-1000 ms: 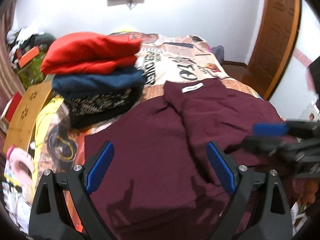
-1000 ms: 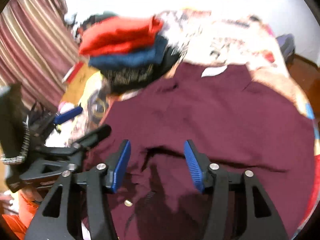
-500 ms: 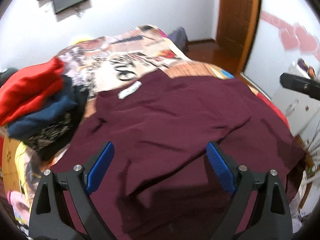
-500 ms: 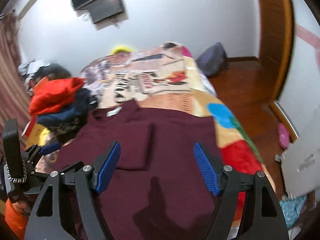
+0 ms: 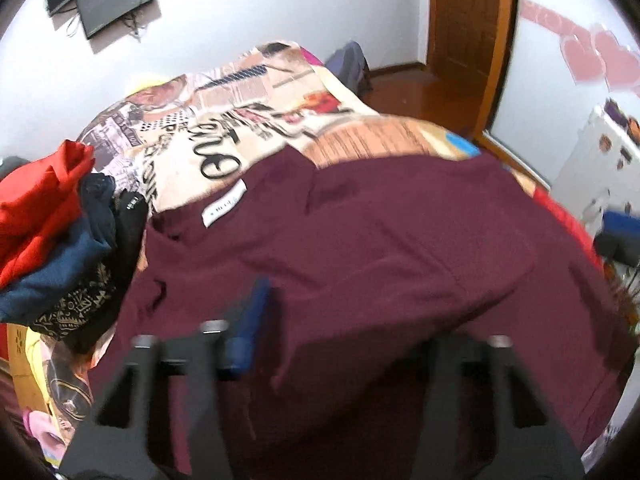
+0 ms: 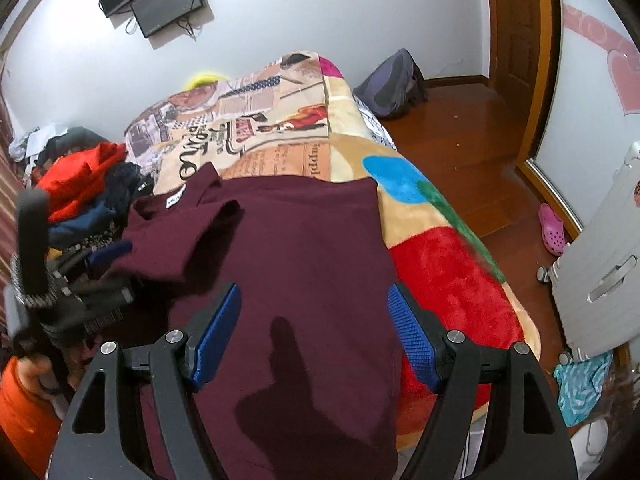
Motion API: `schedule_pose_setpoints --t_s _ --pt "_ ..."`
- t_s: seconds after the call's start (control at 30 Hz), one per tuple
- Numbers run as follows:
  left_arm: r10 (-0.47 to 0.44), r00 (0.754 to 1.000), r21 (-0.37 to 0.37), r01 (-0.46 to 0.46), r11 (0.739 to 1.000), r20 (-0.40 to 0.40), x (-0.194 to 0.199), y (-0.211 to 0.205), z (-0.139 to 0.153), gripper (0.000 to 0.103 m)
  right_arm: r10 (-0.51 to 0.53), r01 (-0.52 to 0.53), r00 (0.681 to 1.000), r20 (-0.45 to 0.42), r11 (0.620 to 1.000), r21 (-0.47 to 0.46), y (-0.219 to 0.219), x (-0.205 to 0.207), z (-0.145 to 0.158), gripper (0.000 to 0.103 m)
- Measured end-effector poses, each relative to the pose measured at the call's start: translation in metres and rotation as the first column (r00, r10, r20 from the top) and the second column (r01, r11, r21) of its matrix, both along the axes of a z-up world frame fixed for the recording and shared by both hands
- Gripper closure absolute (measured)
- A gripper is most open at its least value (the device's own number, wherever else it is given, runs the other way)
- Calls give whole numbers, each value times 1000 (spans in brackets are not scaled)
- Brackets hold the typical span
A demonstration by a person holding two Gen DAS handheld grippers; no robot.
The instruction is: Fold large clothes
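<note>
Maroon shirt [image 6: 304, 264] lies spread across the patterned blanket [image 6: 436, 264], filling the centre of both views; white neck label [image 5: 224, 208] toward upper left. Left gripper [image 5: 320, 344]: jaws have just been closing, maroon cloth bunched between them; frame blurred, so whether the pads press it cannot be told. Right gripper [image 6: 314, 340]: fingers spread wide above the shirt's lower part, pinching nothing. Stack of folded clothes [image 5: 44, 232] at left edge.
</note>
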State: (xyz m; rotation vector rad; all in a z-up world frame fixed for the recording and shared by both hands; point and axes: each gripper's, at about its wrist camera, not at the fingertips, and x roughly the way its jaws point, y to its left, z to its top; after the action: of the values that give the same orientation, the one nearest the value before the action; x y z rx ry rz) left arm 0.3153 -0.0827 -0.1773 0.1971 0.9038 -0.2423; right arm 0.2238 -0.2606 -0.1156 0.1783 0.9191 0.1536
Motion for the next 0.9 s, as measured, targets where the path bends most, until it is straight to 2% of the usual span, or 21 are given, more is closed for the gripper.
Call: schedule_pose_setpoints --t_s 0.03,0.07,0.2,0.37,0.5,0.6,0.67,0.7,0.77,0.83,0.9 --pt "13 1000 -30 -13 999 -3 4 5 5 87 1 -1 1000 -8 1000 -1 1 2 -2 31" --pt "28 1000 -49 -28 998 -1 7 10 9 92 3 -3 1000 -12 1000 -1 0 2 -4 31" --pt "128 990 -165 -117 979 58 7 55 42 96 16 -16 1000 -17 1000 -13 4 5 -4 31" --pt "264 953 -233 -227 946 146 -16 123 80 98 25 -26 1000 -12 999 -30 7 9 -2 31" --pt "374 912 -251 -328 911 166 -39 178 88 98 18 -18 1000 -23 1000 -25 9 14 -6 31" --pt "451 878 -209 -417 885 157 -54 211 75 98 15 -16 999 -45 1000 -23 13 18 -12 31" --pt "498 860 -187 -473 861 116 -63 230 56 92 17 -19 998 -60 1000 -23 15 19 -16 31" --pt "523 850 -175 -505 845 70 -67 242 39 91 19 -20 998 -67 1000 -23 17 19 -17 31" --pt "534 844 -162 -533 830 -42 -73 257 7 90 24 -26 996 -82 999 -26 19 18 -22 31" --pt "511 830 -172 -550 817 -224 -81 273 -45 88 28 -30 995 -96 999 -28 21 17 -26 31" --pt "482 805 -205 -566 798 -346 -91 279 -82 85 27 -30 994 -101 999 -25 21 16 -27 31"
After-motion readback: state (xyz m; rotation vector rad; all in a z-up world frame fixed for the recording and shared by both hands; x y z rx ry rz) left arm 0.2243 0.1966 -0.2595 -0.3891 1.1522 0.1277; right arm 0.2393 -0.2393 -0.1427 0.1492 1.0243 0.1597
